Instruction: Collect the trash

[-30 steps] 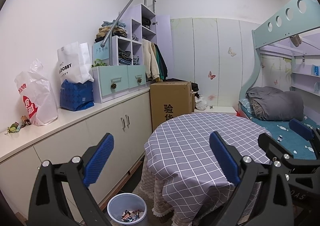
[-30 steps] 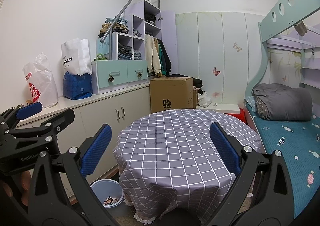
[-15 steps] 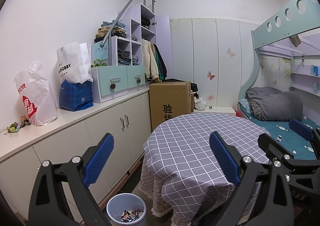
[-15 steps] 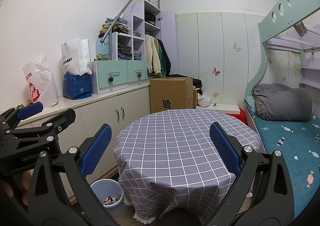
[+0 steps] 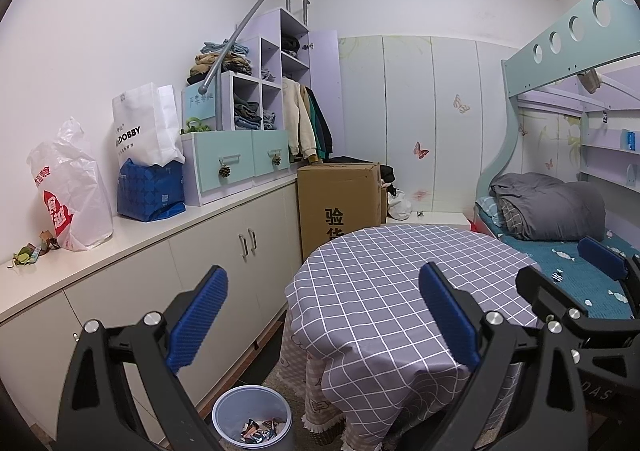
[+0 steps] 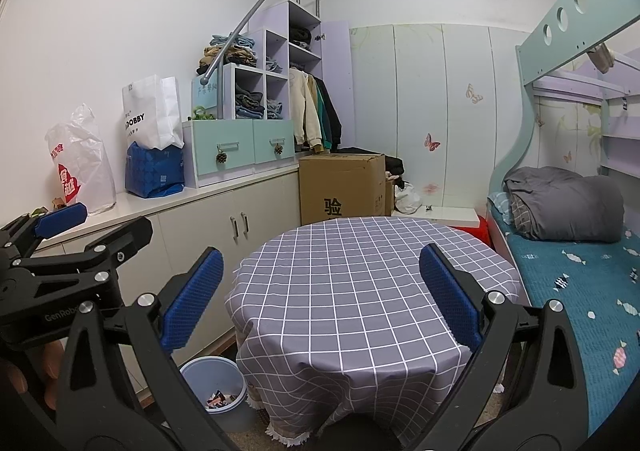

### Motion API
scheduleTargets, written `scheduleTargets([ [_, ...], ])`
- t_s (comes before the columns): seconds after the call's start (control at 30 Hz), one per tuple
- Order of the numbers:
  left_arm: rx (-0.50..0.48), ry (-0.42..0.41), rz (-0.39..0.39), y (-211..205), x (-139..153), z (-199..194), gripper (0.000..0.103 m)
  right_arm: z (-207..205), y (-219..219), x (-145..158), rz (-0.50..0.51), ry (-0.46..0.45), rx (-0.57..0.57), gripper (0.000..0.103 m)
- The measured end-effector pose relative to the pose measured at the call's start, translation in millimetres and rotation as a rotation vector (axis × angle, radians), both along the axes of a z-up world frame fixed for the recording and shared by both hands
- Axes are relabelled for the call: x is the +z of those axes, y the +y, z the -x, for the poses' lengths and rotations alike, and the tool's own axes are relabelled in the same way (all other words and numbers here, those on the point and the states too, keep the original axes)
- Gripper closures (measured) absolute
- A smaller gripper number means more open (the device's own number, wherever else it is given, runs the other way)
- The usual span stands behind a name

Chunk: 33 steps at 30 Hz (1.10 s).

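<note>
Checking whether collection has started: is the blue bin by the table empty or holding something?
Holding something. The blue bin stands upright on the floor beside the table, with a small heap of wrappers covering only its bottom.

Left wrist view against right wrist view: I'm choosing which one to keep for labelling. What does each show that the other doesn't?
Only the left wrist view shows the right gripper at its right edge, and a blue box on the bunk shelf. Only the right wrist view shows the left gripper at its left edge, fingers of a hand beneath it, and a red item behind the table. Both show the checked table, the bin holding wrappers, the cardboard box, the counter bags and the grey duvet. Both jaws are open and empty.
</note>
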<state>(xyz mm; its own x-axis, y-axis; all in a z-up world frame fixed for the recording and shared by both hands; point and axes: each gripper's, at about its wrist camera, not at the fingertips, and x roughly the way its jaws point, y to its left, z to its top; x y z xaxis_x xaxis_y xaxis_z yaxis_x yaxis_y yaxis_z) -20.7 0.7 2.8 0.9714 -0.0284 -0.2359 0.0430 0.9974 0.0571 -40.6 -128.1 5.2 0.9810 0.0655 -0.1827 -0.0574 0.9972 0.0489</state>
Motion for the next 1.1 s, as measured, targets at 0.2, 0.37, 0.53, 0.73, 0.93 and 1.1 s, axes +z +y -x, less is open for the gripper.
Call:
scheduleTargets([
  [0.2, 0.0, 0.0, 0.0, 0, 0, 0, 0.009, 1, 0, -1, 0.001, 0.004, -0.002, 0.007],
  [0.37, -0.002, -0.001, 0.0, 0, 0, 0, 0.009, 3, -1, -2, 0.004, 0.001, -0.005, 0.007],
  [0.53, -0.005, 0.001, -0.001, -2, -1, -1, 0.009, 4, -5, -1, 0.008, 0.0, -0.005, 0.007],
  [0.73, -0.008, -0.008, -0.007, -6, 0, 3, 0.009, 7, -6, 0, 0.01, -0.004, -0.004, 0.007],
  [0.93, -0.009, -0.012, -0.009, -6, 2, 6, 0.009, 8, -11, 2, 0.014, -0.006, -0.002, 0.007],
  [1.1, -0.008, -0.01, -0.01, -5, 3, 7, 0.009, 9, -10, 2, 0.015, -0.007, -0.003, 0.007],
])
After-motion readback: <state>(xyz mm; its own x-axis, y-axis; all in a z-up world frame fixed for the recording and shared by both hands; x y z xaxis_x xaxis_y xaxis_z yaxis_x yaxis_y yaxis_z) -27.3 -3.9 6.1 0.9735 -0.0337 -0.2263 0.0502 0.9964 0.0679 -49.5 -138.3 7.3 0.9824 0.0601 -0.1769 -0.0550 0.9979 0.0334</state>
